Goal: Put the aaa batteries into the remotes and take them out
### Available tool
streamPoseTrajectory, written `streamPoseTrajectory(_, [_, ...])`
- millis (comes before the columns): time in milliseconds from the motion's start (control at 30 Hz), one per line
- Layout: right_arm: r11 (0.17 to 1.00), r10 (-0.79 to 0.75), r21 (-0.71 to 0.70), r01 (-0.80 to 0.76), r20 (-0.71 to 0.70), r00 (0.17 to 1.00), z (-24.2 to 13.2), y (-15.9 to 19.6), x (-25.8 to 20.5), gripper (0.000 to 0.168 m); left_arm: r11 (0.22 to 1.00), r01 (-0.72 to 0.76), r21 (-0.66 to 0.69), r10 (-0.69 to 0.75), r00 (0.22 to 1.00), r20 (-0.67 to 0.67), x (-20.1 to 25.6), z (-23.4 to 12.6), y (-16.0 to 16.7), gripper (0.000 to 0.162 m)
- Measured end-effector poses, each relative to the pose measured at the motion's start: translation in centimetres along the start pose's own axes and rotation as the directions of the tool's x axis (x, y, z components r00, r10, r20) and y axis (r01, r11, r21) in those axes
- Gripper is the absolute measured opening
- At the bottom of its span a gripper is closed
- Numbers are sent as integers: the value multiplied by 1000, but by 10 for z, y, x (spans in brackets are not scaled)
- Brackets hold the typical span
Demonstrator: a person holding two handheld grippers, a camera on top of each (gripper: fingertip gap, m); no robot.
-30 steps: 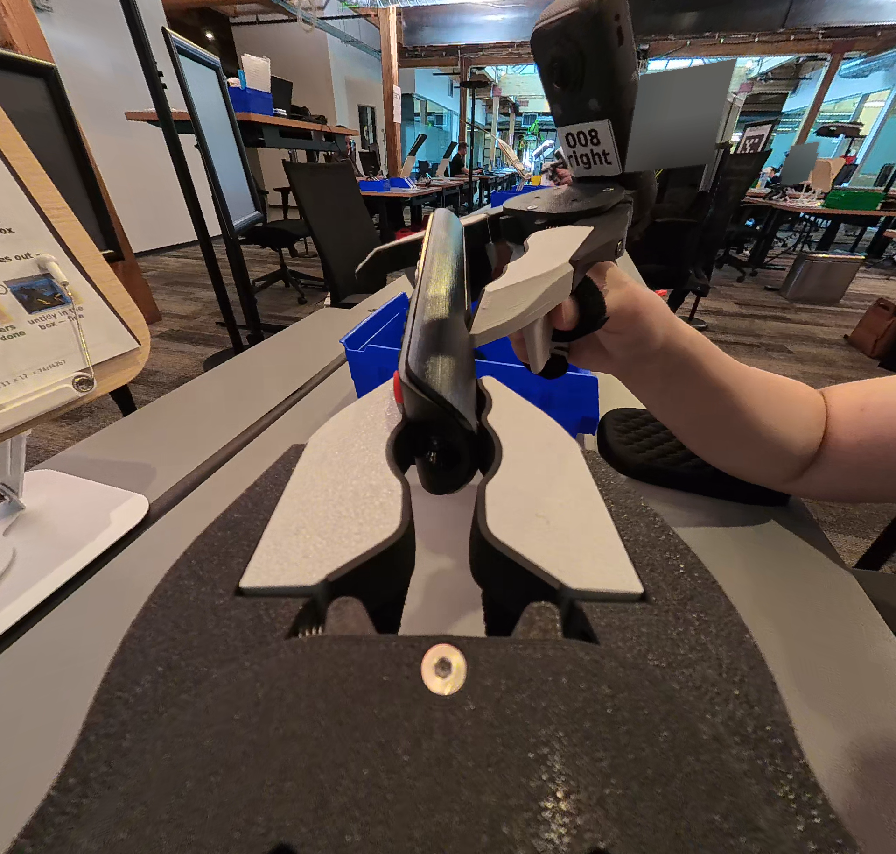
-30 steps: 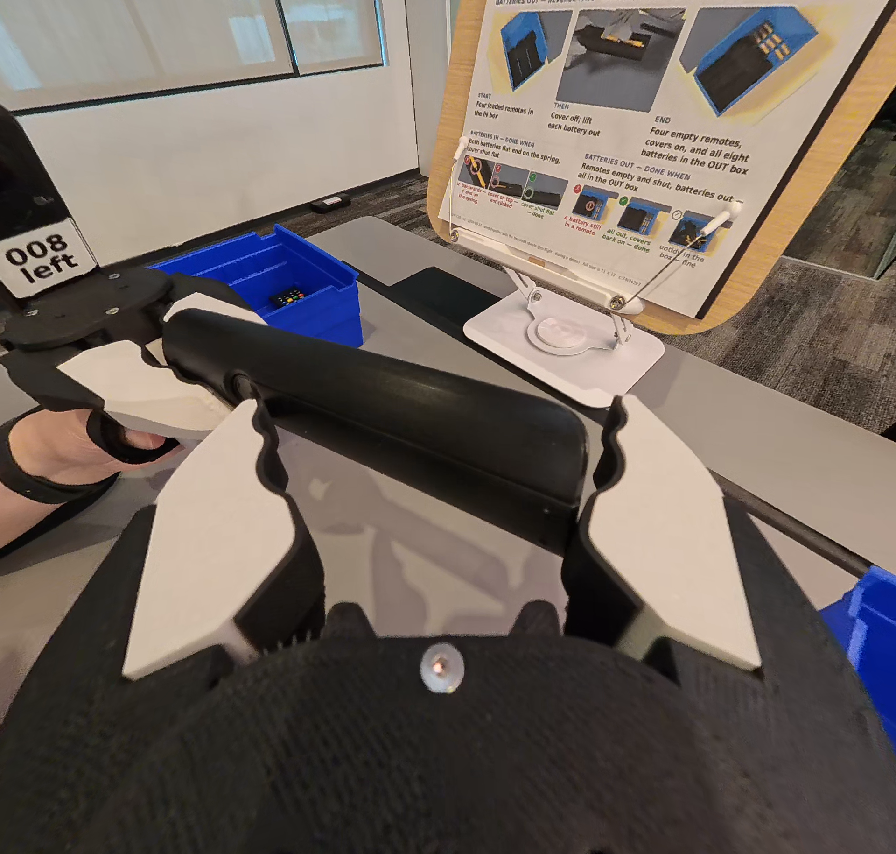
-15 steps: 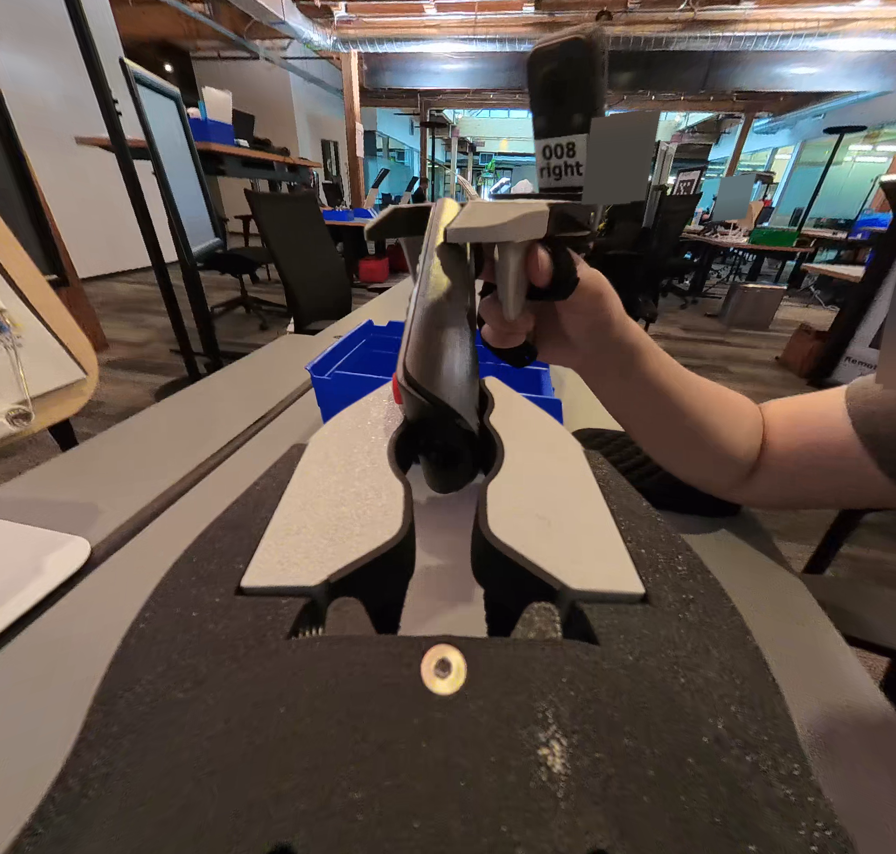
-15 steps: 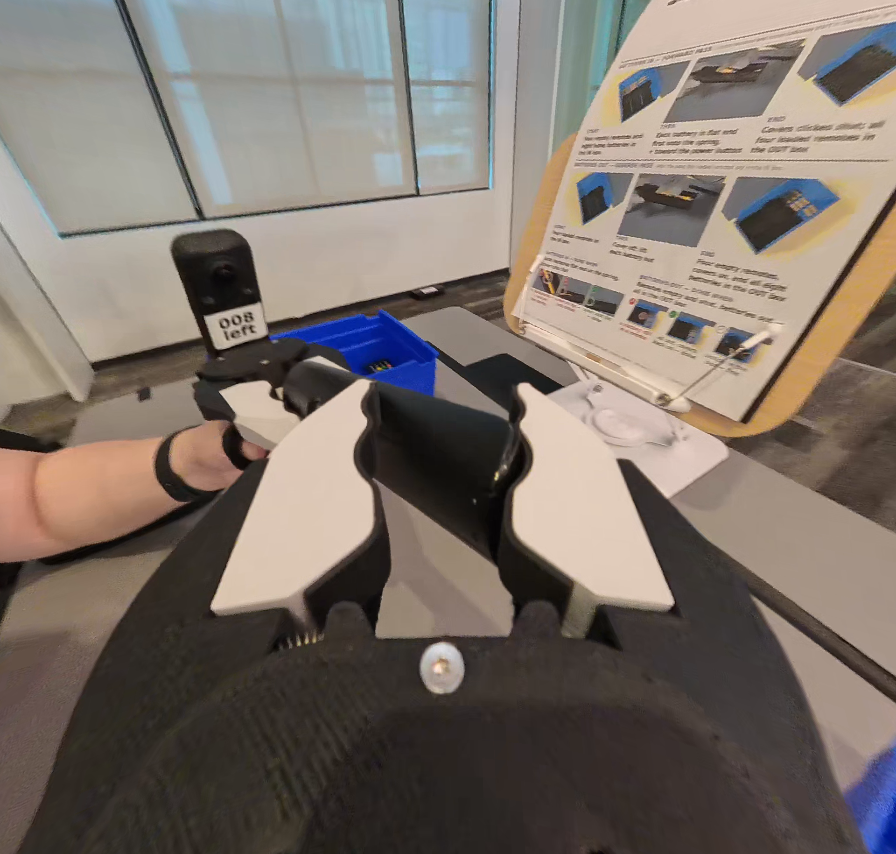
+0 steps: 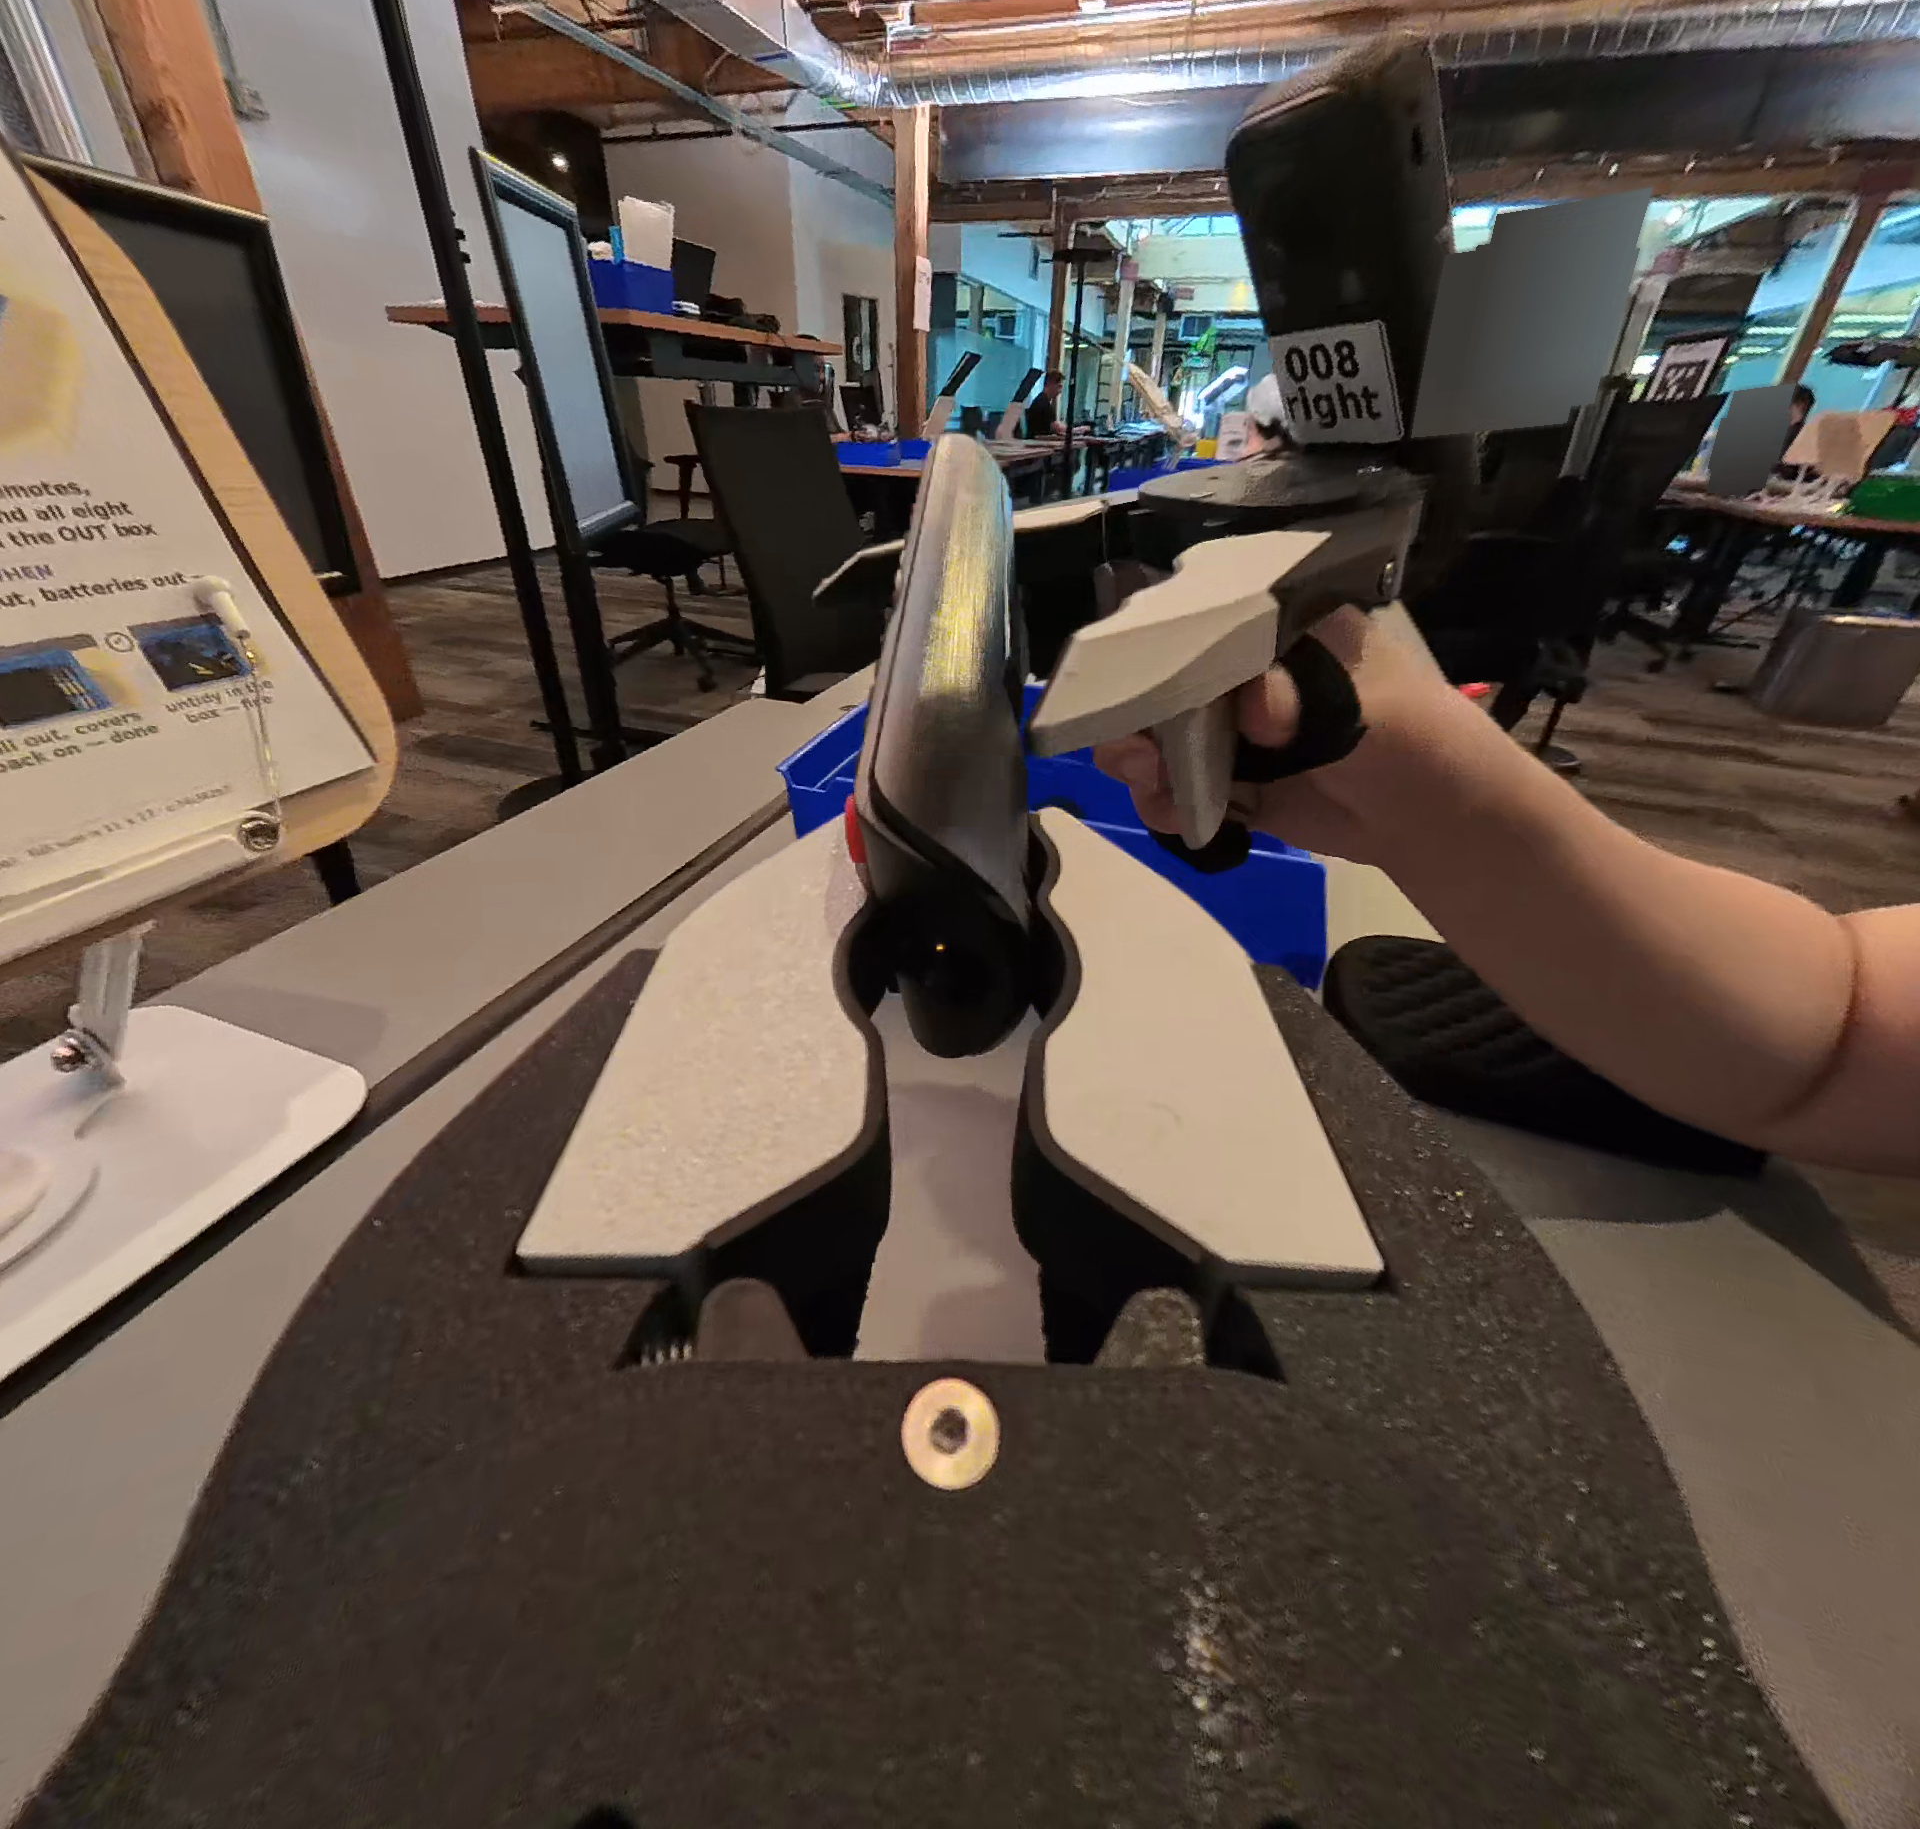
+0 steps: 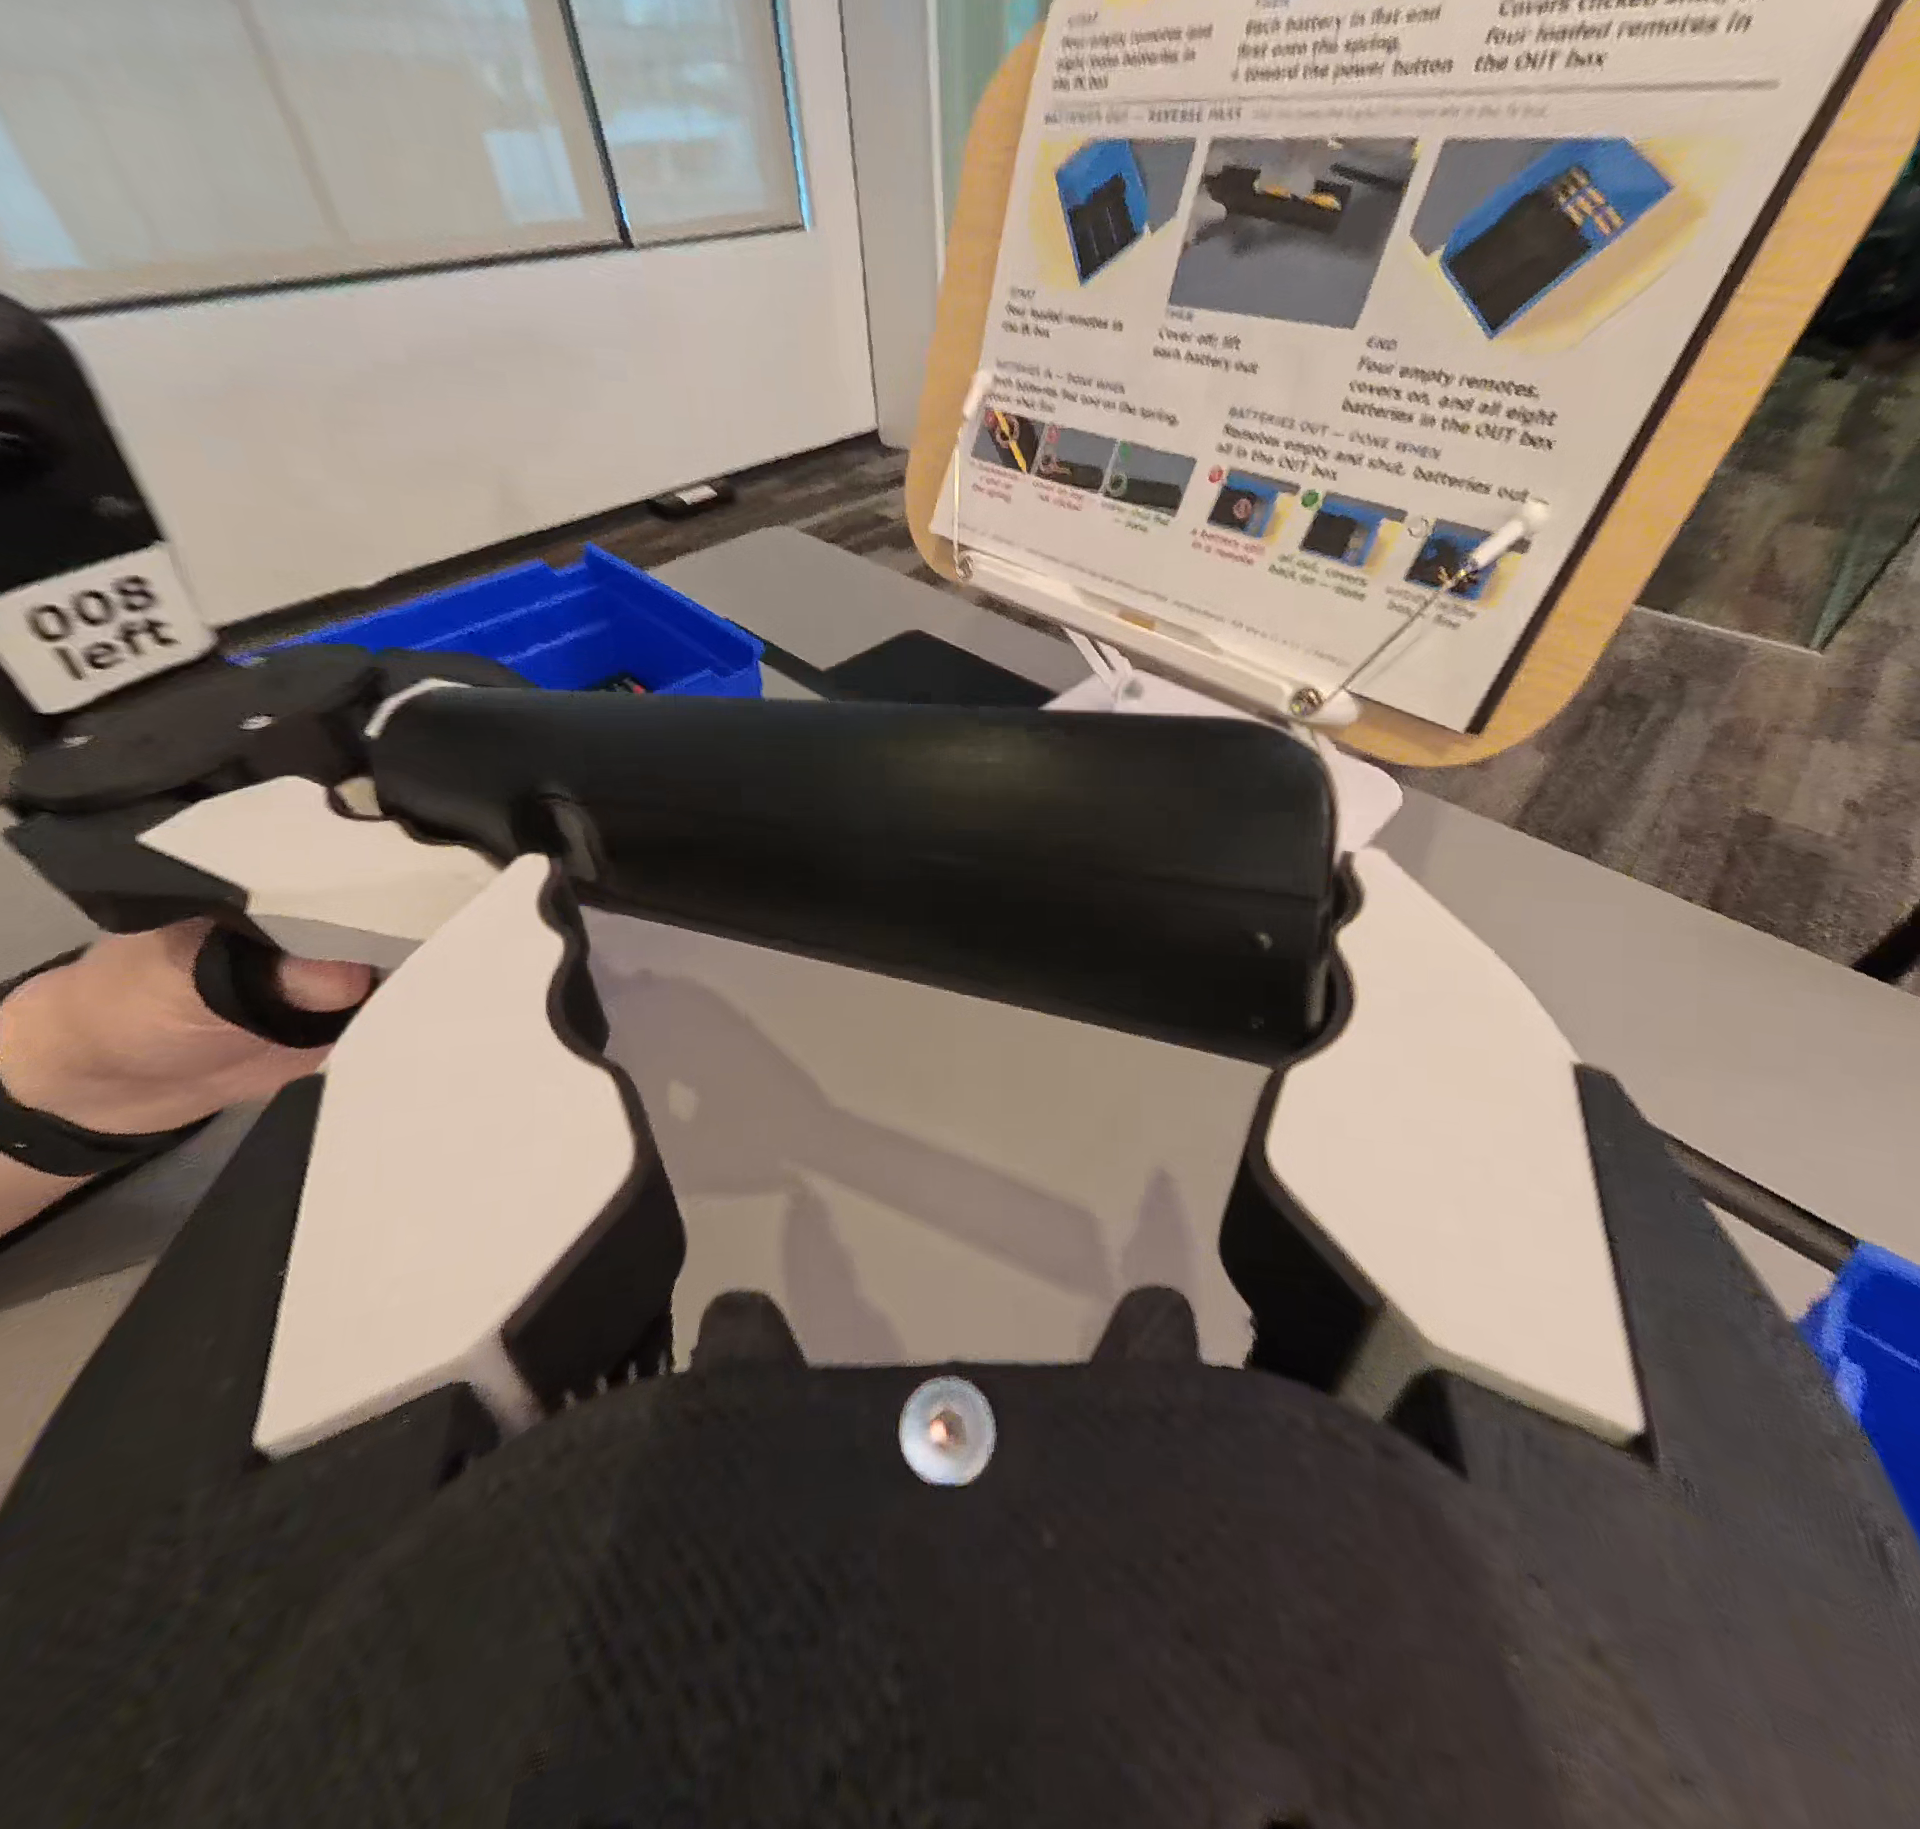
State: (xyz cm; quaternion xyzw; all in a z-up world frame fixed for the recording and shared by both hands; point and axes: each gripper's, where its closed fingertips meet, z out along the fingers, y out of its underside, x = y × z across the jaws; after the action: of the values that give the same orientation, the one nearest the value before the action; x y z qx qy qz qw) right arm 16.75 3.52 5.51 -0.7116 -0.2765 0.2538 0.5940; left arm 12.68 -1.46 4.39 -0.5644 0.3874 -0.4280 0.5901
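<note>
A black remote [image 5: 951,636] is held in the air, its back facing the right wrist camera. My left gripper [image 5: 940,844] is shut on its near end, by the red button. In the right wrist view the remote [image 6: 883,844] lies crosswise, running from my left gripper [image 6: 343,771] to the right finger. My right gripper [image 6: 951,906] is open wide, and its fingertips [image 6: 561,906] flank the remote's free half. In the left wrist view the right gripper [image 5: 1003,616] straddles the remote's far part. No batteries show on the remote.
A blue bin [image 5: 1174,844] stands on the grey table behind the remote. Another blue bin [image 6: 540,616] holds something dark, and a third [image 6: 1870,1332] shows at the right edge. An instruction board [image 6: 1403,325] on a white stand and a black pad [image 5: 1455,1031] are nearby.
Half a second ago my right gripper was closed narrowly on the remote's free end. It has opened wide and turned, so the remote now lies crosswise. My left gripper kept its hold.
</note>
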Motion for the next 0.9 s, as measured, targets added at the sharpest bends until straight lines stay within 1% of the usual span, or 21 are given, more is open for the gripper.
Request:
streamPoseTrajectory(133, [1000, 24, -11, -24, -9, 1000, 1, 4, 3, 136, 999, -34, -12, 35, 999, 22, 2, 2, 3, 23])
streamPoseTrajectory(300, [1000, 18, -17, -18, 0, 1000, 0, 4, 4, 139, 997, -68, -28, 69, 997, 35, 6, 5, 5, 23])
streamPoseTrajectory(433, [1000, 11, 15, -11, 22, 1000, -1, 2, 1, 138, 988, -146, -47, 149, 988, 44, 8, 3, 4, 23])
streamPoseTrajectory(567, [999, -25, 28, 25, 12, 1000, -4, -3, -1, 132, 995, -93, -17, 94, 995, 22, 10, 2, 3, 23])
streamPoseTrajectory(900, [1000, -17, 2, 17, 37, 999, -6, -1, 0, 127, 994, -112, -16, 113, 993, 38, 11, 3, 5, 23])
